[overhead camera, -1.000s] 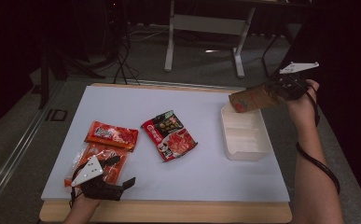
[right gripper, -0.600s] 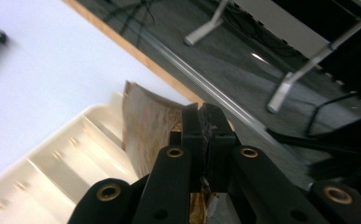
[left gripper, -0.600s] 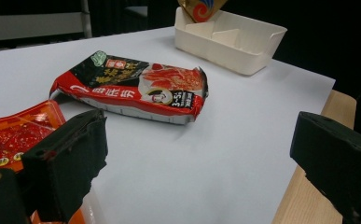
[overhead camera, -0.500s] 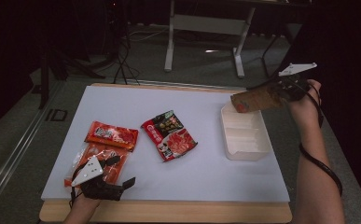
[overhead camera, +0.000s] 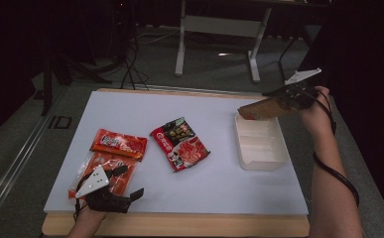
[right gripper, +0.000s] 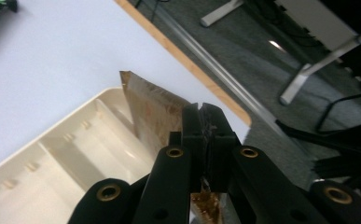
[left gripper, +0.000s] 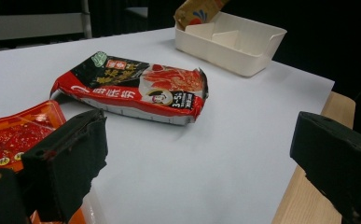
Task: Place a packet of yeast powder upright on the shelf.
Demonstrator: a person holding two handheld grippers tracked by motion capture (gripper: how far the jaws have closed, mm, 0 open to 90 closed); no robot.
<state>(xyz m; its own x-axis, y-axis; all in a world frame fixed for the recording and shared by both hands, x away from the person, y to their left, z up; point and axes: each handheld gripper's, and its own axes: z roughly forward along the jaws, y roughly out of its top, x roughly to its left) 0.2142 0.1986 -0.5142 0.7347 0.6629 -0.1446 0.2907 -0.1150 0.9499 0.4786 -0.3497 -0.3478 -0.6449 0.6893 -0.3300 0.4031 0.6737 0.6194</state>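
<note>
In the high view, the right gripper (overhead camera: 279, 102) hangs above the table's far right corner, its jaws pressed together on one end of a brown packet (overhead camera: 260, 108). The packet's long axis runs roughly level, across the table; its free end points toward the table's left edge and hovers over the far end of the white tray (overhead camera: 268, 159), which stands along the right edge. The left gripper (overhead camera: 128, 182) rests at the near left corner, just beside an orange packet (overhead camera: 106, 166), with a second orange packet (overhead camera: 119, 144) right behind it. A red and black packet (overhead camera: 180, 144) lies near the table's middle.

The left gripper view looks low across the white table (left gripper: 206, 154). Its own jaws stand spread wide, with nothing between them. It shows the print on the red and black packet (left gripper: 136, 88) and, beyond it, the tray's (left gripper: 243, 56) inner dividers, with the brown packet's (left gripper: 197, 11) yellowish tip dipping just above the tray's rim.

The right gripper view shows the pinch up close: both black pads clamp flat on the brown packet (right gripper: 152, 112), which reaches away from the jaws over the tray's (right gripper: 52, 154) far compartment. It also shows the table's wooden far edge and the grey floor beyond.
</note>
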